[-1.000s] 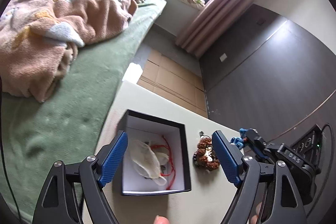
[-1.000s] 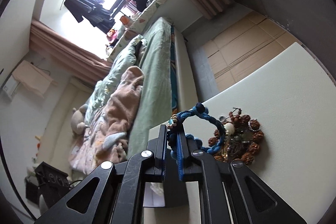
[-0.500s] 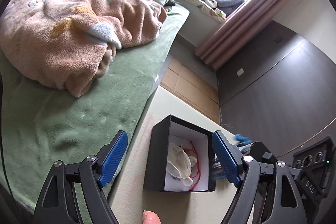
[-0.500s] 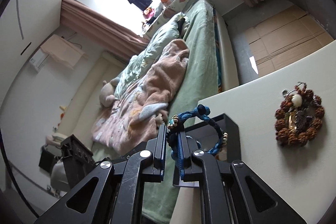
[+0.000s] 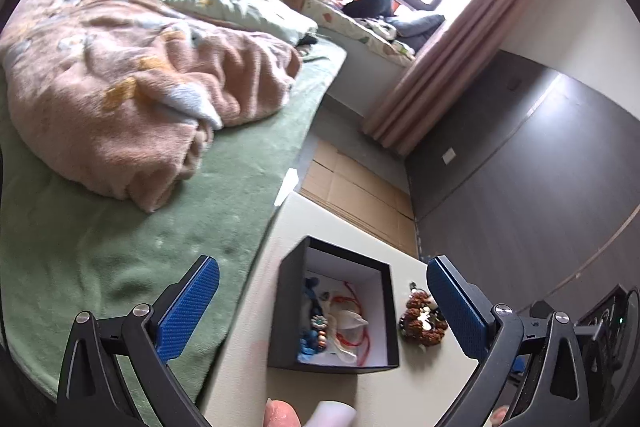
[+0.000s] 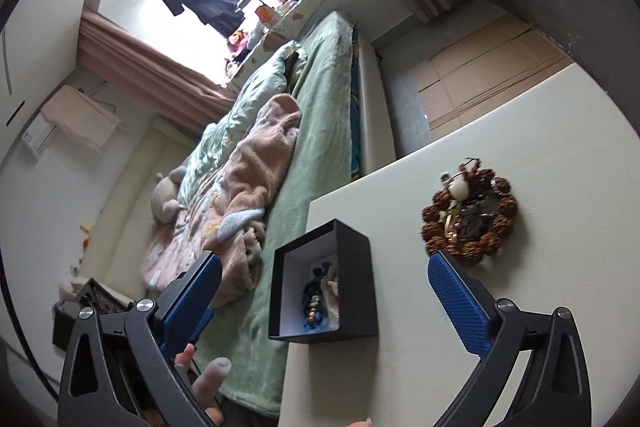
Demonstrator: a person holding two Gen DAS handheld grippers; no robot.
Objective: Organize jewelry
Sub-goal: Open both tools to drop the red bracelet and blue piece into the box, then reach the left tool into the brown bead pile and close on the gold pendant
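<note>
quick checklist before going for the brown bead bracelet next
1. Blue braided cord bracelet inside the black square box with white lining, clear of the right gripper: ok.
2. Right gripper jaws opening, nothing between them: ok.
3. Left gripper jaws opening, nothing between them: ok.
4. Brown bead bracelet on the pale tabletop, outside the box, nothing on it: ok.
5. Room in the box for another piece beside the red cord and white pieces: cannot tell.

text: none legible | labels: none — no brand or number readable (fisheye blur throughout) | signs: none
</note>
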